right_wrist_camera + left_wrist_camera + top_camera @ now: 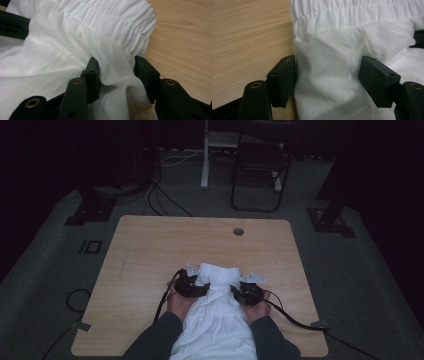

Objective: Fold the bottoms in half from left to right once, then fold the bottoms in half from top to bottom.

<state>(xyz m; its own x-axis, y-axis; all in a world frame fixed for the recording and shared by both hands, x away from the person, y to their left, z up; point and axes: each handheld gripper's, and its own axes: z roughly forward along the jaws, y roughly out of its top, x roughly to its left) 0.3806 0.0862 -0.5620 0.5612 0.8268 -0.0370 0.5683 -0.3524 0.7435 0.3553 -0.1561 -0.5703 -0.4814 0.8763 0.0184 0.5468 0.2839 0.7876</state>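
White garment point(216, 312) with a gathered elastic waistband point(220, 271) lies on the wooden surface point(145, 255), near the person's edge of it, waistband end pointing away from the person and the rest trailing back between the forearms. Left hand-held gripper point(196, 287) sits at the garment's left side, just below the waistband; in the left gripper view its jaws stand wide with a fold of the cloth point(329, 82) between them, left pad at the cloth's edge, right pad apart from it, no squeeze visible. Right hand-held gripper point(241, 292) sits at the garment's right side, just below the waistband; in the right gripper view its jaws are partly closed and pinch a bunched fold of fabric point(113, 70). Cables trail from both toward the surface's near edge.
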